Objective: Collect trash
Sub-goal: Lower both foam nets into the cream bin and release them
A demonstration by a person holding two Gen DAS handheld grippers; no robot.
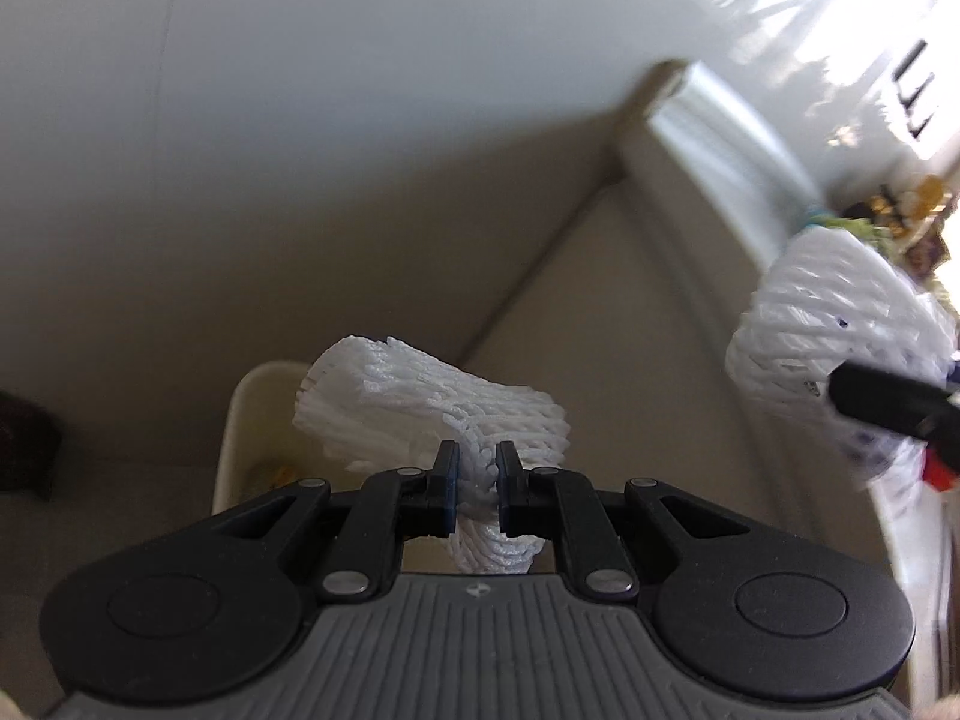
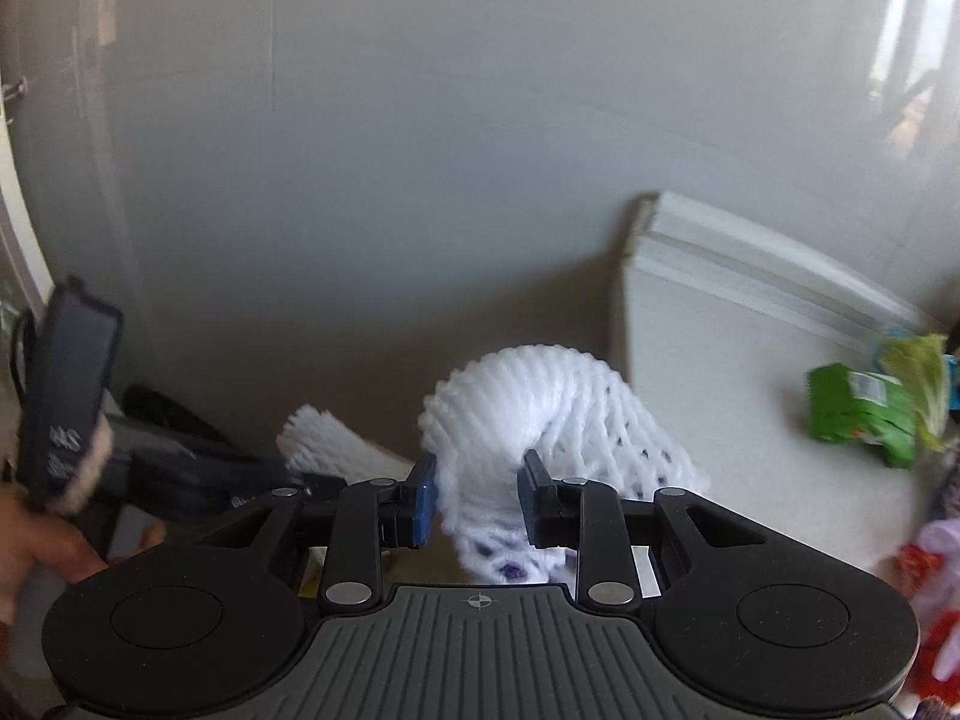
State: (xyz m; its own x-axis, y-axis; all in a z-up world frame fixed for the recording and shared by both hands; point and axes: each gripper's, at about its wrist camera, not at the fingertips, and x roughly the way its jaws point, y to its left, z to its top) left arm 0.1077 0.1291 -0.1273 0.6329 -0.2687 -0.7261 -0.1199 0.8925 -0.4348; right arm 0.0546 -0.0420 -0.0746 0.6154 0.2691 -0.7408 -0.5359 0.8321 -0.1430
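Observation:
My left gripper (image 1: 478, 483) is shut on a white foam fruit net (image 1: 432, 408), which sticks out ahead of the pads and hangs over the rim of a cream waste bin (image 1: 240, 420) below. My right gripper (image 2: 474, 498) is shut on a second, bulkier white foam net (image 2: 540, 414) with dark spots showing through its mesh. In the left wrist view that second net (image 1: 840, 324) and a black finger of the right gripper (image 1: 888, 405) appear at the right. In the right wrist view the first net (image 2: 324, 438) and the left gripper's body (image 2: 180, 468) show at the lower left.
A white table (image 2: 720, 360) stands at the right, bearing a green packet (image 2: 858, 414), leafy greens and red and purple wrappers (image 2: 936, 570). A grey wall fills the background over a beige floor. A hand (image 2: 42, 546) holds the left gripper's handle. A dark object (image 1: 24, 450) sits on the floor at left.

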